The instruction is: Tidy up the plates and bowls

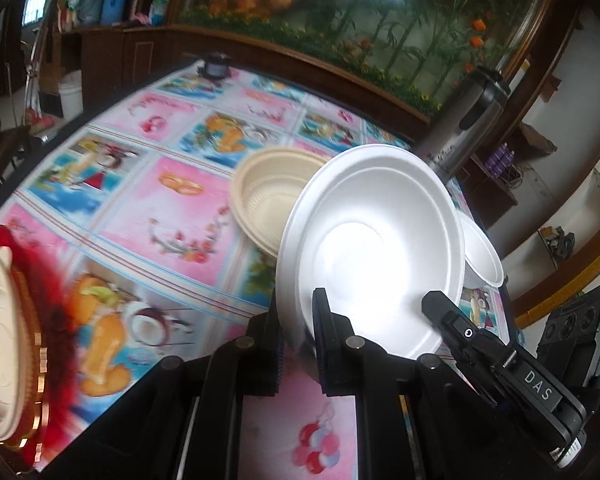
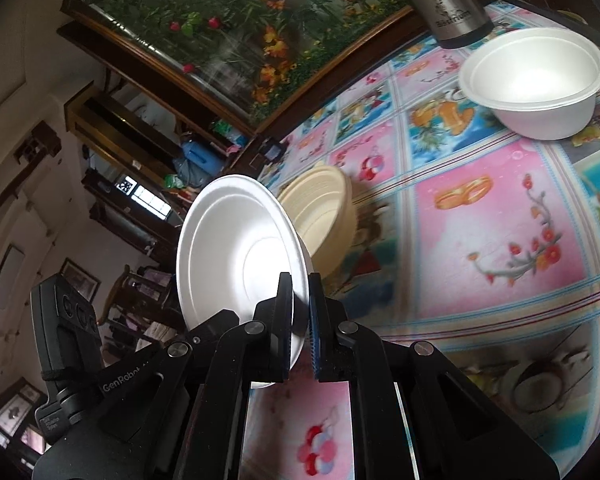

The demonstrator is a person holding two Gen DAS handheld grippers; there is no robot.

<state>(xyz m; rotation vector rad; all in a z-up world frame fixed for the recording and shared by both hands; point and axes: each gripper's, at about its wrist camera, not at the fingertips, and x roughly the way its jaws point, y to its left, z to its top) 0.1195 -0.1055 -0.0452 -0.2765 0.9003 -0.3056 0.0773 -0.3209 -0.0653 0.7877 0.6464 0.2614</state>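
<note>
The plate (image 1: 372,248) is sitting between the jaws; the stacked bowls (image 1: 274,196) are lying beyond, on the table (image 1: 172,208).

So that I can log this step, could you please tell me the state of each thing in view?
Held white bowl: empty, tilted, rim pinched by both claws.
Left claw: shut on that bowl's rim.
Right claw: shut on the same bowl's rim.
Beige bowl: upright on the table, empty.
Second white bowl: upright on the table, empty.
Steel flask: standing upright.
</note>
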